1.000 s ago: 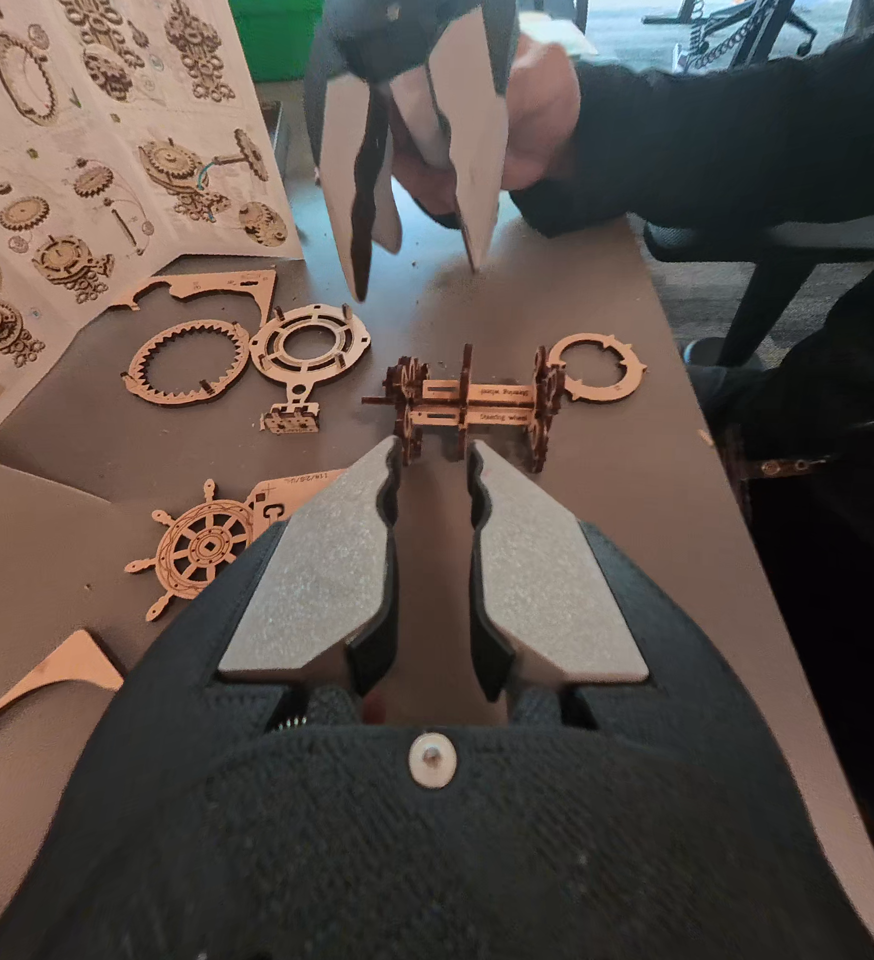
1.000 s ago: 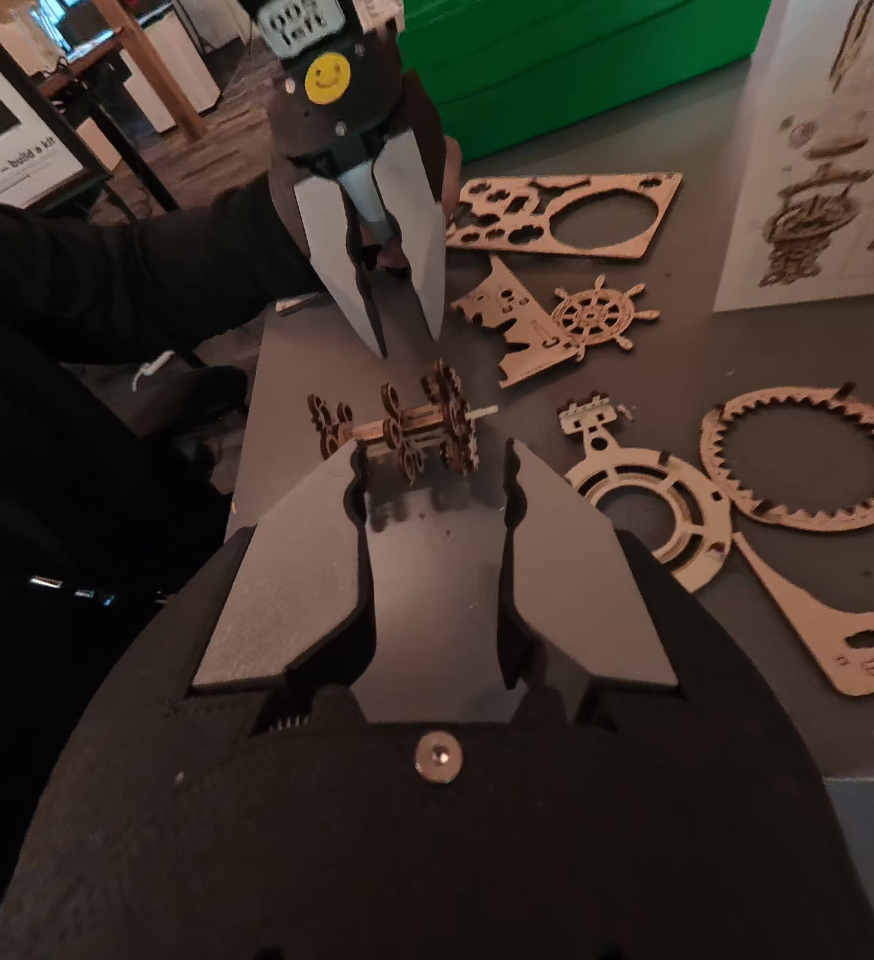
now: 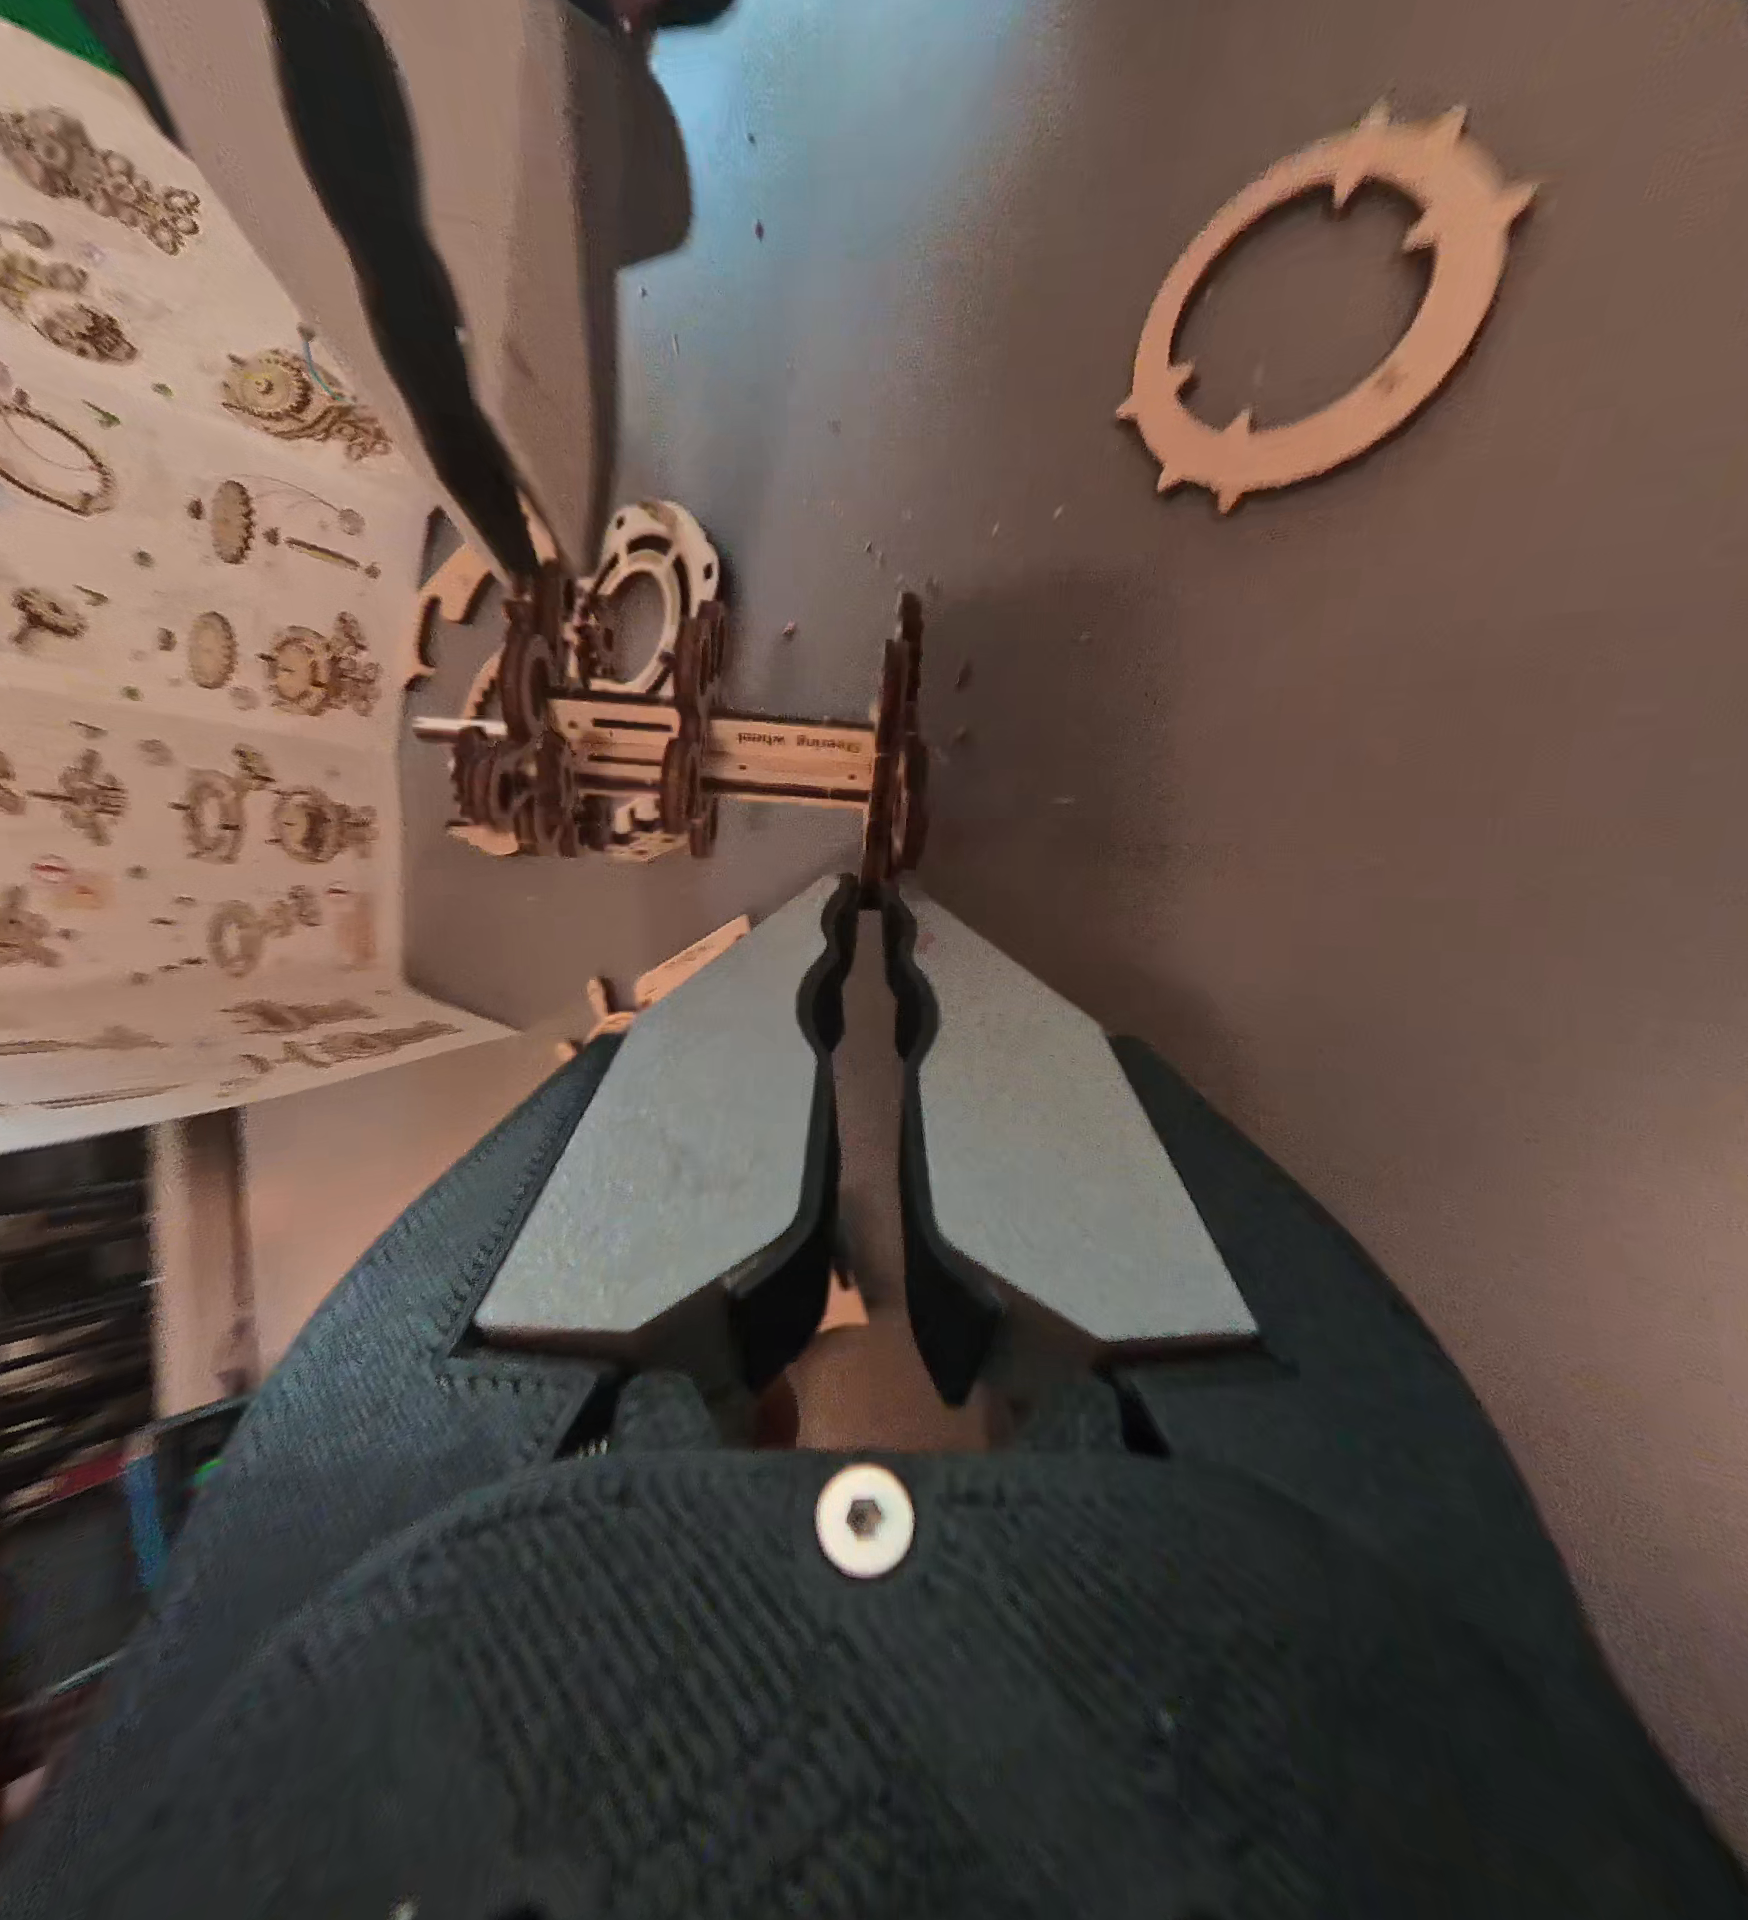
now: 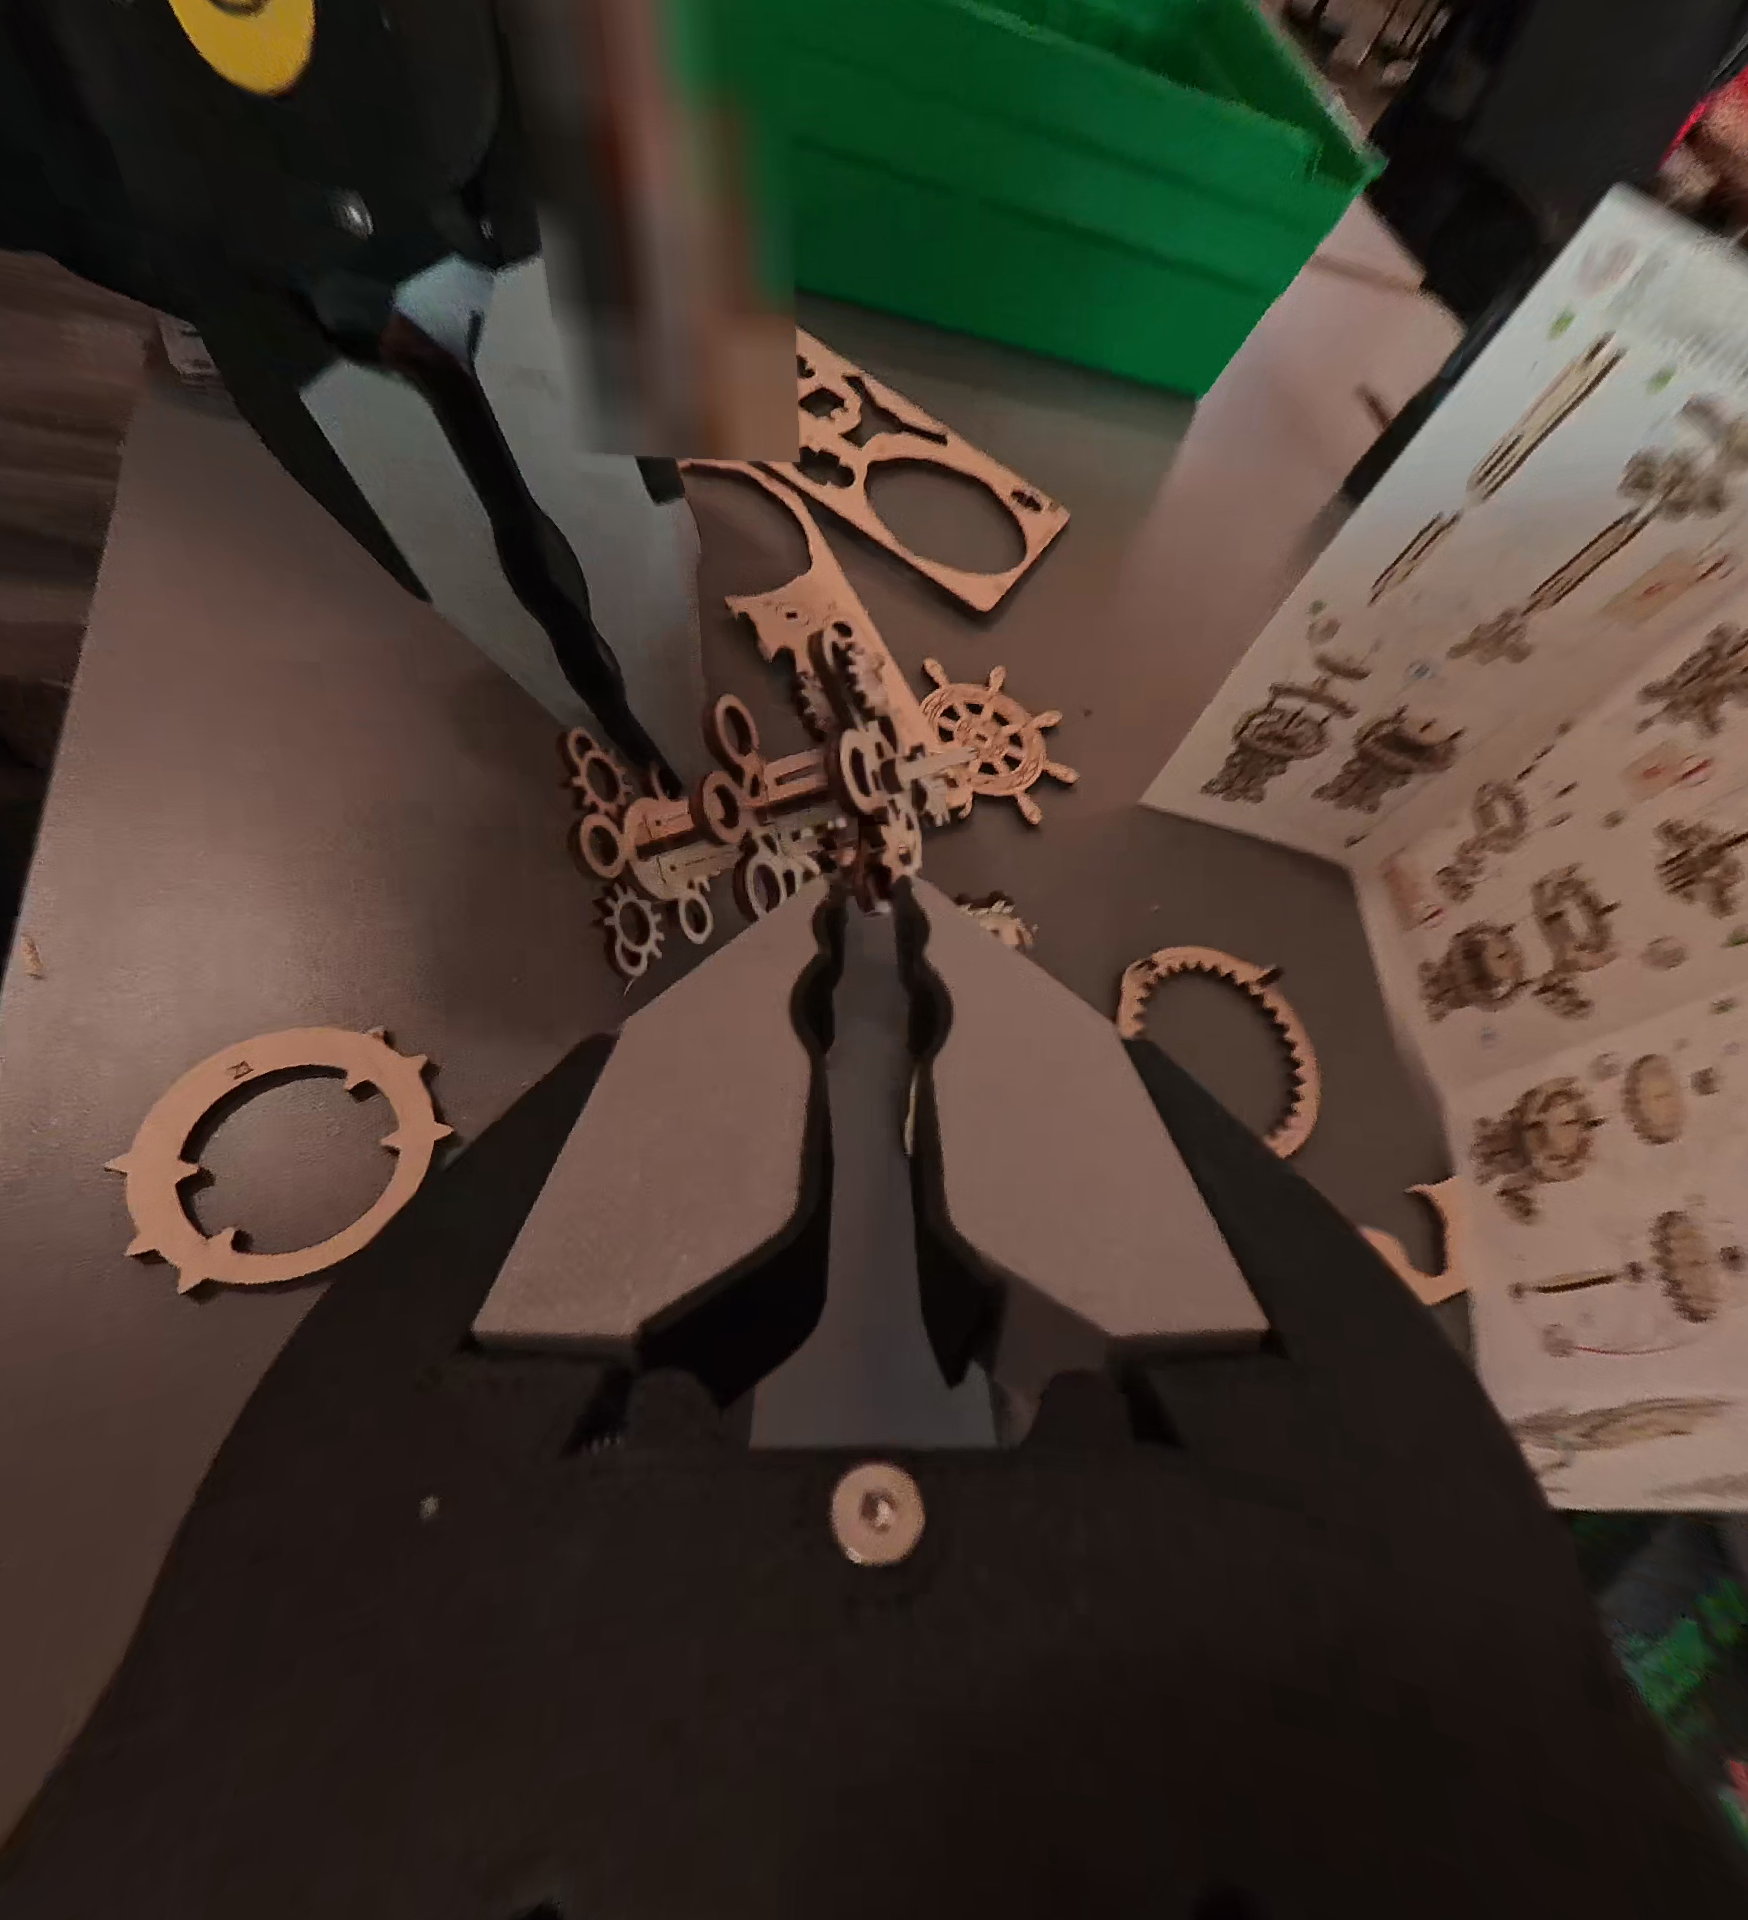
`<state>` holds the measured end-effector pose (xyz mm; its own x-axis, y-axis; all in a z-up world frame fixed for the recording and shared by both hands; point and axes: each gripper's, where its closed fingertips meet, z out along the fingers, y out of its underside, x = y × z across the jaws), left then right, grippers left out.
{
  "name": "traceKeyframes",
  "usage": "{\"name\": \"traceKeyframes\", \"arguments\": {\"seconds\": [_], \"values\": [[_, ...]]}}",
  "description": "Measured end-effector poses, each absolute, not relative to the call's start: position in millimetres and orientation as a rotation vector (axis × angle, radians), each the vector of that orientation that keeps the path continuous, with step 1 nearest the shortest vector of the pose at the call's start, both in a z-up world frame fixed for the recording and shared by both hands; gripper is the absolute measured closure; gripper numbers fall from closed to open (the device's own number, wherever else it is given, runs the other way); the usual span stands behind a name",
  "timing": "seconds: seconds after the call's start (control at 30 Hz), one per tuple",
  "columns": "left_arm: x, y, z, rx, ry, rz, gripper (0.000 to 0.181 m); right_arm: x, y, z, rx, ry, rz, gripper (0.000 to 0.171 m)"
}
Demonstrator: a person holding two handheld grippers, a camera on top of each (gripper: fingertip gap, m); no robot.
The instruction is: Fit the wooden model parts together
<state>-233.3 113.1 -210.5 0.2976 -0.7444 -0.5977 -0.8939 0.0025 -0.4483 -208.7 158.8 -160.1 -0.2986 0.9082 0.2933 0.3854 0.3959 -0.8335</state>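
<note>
Wooden axle assembly (image 3: 683, 753) is pinched at opposite ends by left gripper (image 3: 868, 888) and right gripper (image 4: 865, 894); spiked ring (image 3: 1317, 312) beside it is left unfitted.

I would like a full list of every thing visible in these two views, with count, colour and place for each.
wooden assembly: 1, tan and dark brown, table centre, held at both ends
spiked ring: 1, tan, alone on the table
toothed ring: 1, tan, beside the right gripper
ship's wheel: 1, tan, behind the assembly
cut-out sheet: 1, tan, near the crate
instruction sheet: 1, white, table edge
crate: 1, green, far end
table: 1, grey
left gripper: 1, grey fingers, shut on one end disc
right gripper: 1, shut on the gear end
</note>
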Motion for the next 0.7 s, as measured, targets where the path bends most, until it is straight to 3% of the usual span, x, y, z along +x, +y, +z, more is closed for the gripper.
{"name": "traceKeyframes", "arguments": {"seconds": [0.43, 0.57, 0.7], "values": [[-243.4, 127.1, -214.4, -1.593, 1.659, 0.737, 0.18, -200.2, 146.4, -152.9, -0.901, -1.816, 0.634, 0.171], [-246.2, 127.5, -218.3, -1.551, 1.7, 0.833, 0.18, -191.9, 154.0, -143.4, -0.956, -1.743, 0.76, 0.162], [-248.9, 127.8, -225.0, -1.53, 1.721, 0.882, 0.177, -193.1, 150.8, -152.2, -1.089, -1.763, 0.967, 0.139]]}}
